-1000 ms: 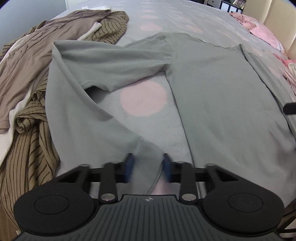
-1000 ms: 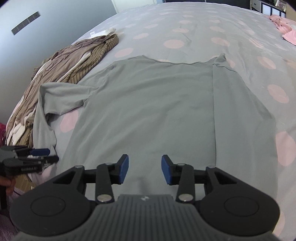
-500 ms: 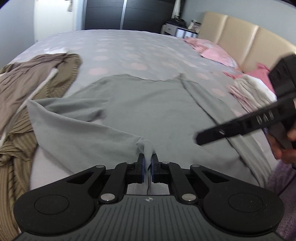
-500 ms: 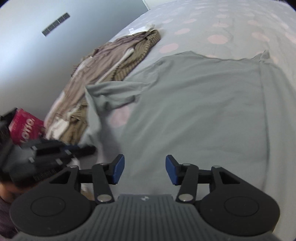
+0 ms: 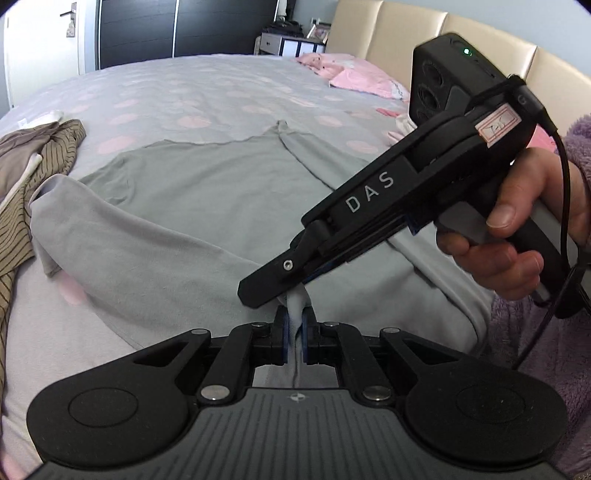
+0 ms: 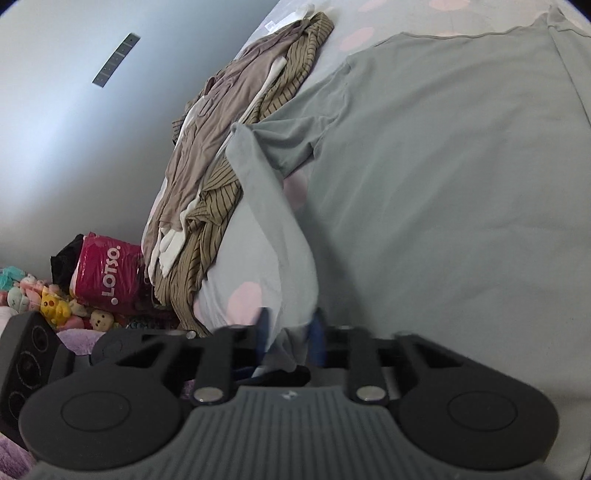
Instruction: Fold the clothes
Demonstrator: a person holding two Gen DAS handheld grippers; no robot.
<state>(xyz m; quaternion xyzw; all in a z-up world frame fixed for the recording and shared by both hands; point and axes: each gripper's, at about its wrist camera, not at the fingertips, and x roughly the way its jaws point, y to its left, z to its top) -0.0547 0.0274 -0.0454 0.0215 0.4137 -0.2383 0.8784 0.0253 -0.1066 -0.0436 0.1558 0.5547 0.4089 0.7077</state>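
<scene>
A grey long-sleeved shirt [image 5: 221, 192] [image 6: 443, 166] lies spread flat on the spotted bed cover [image 5: 207, 96]. Its left sleeve [image 5: 147, 258] [image 6: 280, 258] is lifted and drawn toward me. My left gripper [image 5: 294, 334] is shut on the sleeve's cuff end. Held by a hand [image 5: 517, 221], my right gripper [image 5: 280, 290] reaches in from the right and pinches the same sleeve just above the left pads. In the right wrist view the right gripper [image 6: 290, 332] is blurred, its jaws closing with the grey sleeve between the blue pads.
A heap of brown and striped clothes [image 5: 33, 166] [image 6: 221, 147] lies at the bed's left edge, touching the sleeve. Pink clothes [image 5: 354, 74] sit by the beige headboard [image 5: 406, 22]. A red bag [image 6: 107, 273] and plush toys [image 6: 55, 306] are on the floor beside the bed.
The left gripper shut on the sleeve cuff and carried it up and to the right. The right gripper swung left from the shirt's body to the sleeve and closed around it.
</scene>
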